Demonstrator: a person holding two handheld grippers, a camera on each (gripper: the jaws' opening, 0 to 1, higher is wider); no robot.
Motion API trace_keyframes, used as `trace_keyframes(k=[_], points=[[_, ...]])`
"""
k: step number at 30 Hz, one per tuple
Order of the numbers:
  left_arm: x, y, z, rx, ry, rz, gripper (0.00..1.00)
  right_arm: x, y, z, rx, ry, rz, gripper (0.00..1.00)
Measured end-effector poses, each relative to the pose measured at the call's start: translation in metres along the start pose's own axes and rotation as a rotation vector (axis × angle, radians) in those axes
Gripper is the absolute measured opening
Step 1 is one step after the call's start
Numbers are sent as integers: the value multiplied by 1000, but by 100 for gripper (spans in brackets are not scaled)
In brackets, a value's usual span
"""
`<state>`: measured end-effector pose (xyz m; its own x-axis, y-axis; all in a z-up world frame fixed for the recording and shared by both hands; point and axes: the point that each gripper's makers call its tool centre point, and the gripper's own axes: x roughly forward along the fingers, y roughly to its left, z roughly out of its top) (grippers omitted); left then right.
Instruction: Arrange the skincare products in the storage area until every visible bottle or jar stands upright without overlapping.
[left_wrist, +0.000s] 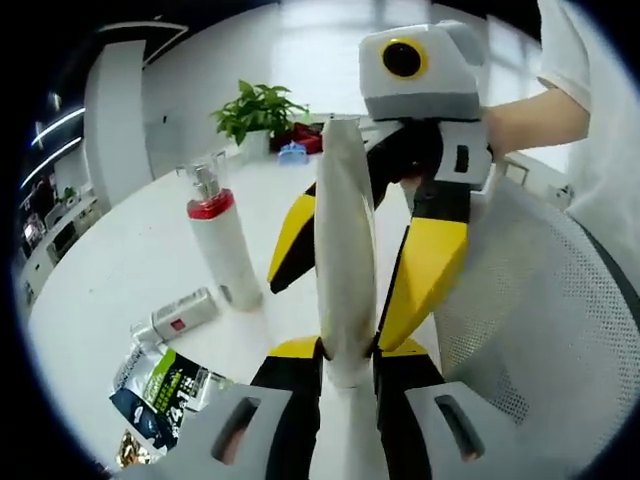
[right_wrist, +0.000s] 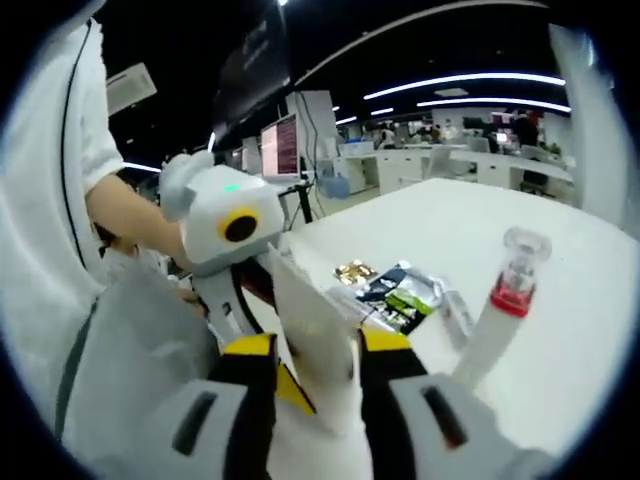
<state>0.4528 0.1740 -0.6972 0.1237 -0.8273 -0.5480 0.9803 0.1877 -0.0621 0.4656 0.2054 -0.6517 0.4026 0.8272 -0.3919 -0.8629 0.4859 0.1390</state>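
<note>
Clamping one cream squeeze tube (left_wrist: 345, 250) between them, the left gripper (left_wrist: 347, 350) fingers and the right gripper (right_wrist: 312, 345) fingers are both closed on it above the counter (left_wrist: 130, 270). At ten o'clock in the left gripper view, a white pump bottle (left_wrist: 222, 245) with a red collar stands upright; a small tube (left_wrist: 185, 312) and dark sachets (left_wrist: 160, 395) lie flat at eight. With both grips pulling, the soft tube could twist or slip, and its swing might topple the bottle.

Bare table (left_wrist: 130, 260) left of upright bottle (left_wrist: 222, 250); lying bottle (left_wrist: 185, 313) and sachets (left_wrist: 165, 390) block nearer.
</note>
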Motion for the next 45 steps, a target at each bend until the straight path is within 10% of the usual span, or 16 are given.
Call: trace_keyframes(k=[24,45], points=[[10,50,10,56,-3,35,16,-31,-35,-24,99,1,-206,76],[24,114,23,88,-3,51,16,-59,-57,-42,173,11,-325,87]])
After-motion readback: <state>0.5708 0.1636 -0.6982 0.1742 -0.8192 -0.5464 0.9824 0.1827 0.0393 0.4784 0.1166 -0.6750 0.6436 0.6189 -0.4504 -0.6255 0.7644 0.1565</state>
